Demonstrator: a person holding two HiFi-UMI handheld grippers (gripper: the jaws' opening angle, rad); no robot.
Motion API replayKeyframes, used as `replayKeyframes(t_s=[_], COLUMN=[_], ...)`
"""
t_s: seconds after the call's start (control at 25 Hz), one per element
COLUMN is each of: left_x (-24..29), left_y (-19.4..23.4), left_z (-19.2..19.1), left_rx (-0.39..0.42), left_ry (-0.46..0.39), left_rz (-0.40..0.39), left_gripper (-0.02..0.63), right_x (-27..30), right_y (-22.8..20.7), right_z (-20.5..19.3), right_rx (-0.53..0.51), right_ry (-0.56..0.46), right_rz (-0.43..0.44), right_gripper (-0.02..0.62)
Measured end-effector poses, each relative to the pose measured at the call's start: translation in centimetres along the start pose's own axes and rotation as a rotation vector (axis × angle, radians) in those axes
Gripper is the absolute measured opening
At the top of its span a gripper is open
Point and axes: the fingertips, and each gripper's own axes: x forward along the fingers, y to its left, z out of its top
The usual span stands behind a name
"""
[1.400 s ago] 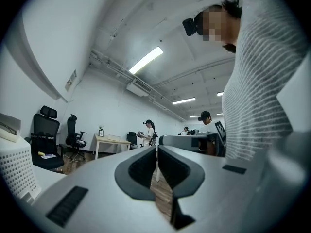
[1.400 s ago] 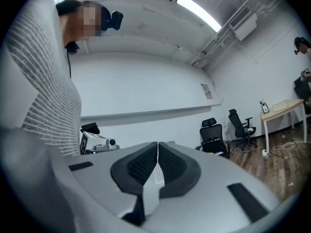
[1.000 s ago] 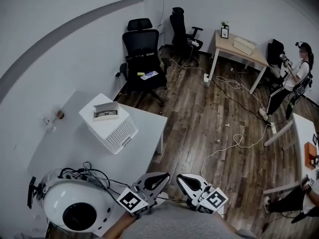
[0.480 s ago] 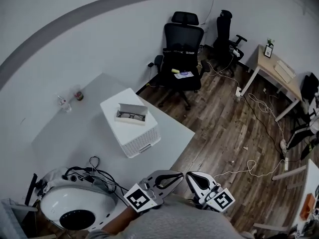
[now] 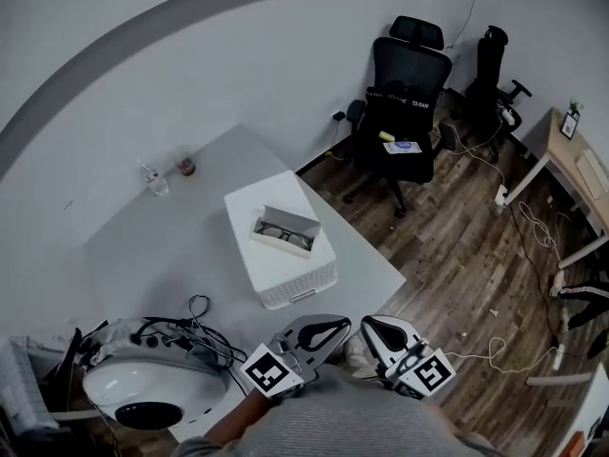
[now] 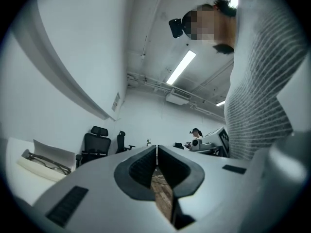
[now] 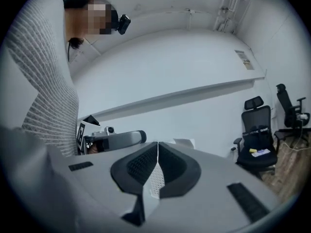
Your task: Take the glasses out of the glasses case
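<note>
Left gripper point(image 5: 333, 326) and right gripper point(image 5: 371, 326) both have jaws pressed together, empty, by the table's point(image 5: 171, 246) near edge. Glasses point(image 5: 283, 235) lie in the open case point(image 5: 290, 220) on a box point(image 5: 285, 276).

Light grey rectangular glasses case point(image 5: 294, 219) – open, lid tipped up and back on the far long side. Lies flat on top of the white perforated plastic box point(image 5: 290, 282), about the middle of its top, long axis slanted to the box's edges. The box stands on the white table point(image 5: 171, 255). Dark-framed glasses point(image 5: 284, 235) lie inside the case – folded, lenses up, along the tray's length. Left gripper view shows the case side-on at far left, lid raised.
</note>
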Motion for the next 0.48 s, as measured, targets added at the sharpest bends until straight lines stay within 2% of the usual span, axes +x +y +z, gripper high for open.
replayKeyframes(t_s=[0.28, 0.48], left_x=[0.7, 1.3], left_y=[6.6, 9.4], left_z=[-0.9, -0.8], left_rx=[-0.001, 0.013], left_ry=[0.027, 0.016], left_rz=[0.188, 0.235], left_gripper=[0.018, 0.018], right_x=[5.5, 8.4], right_y=[-4.7, -6.3], right_z=[2.0, 1.5], right_rx=[-0.013, -0.024], right_ry=[-0.009, 0.017], right_rz=[0.108, 0.133], right_gripper=[0.014, 0.014])
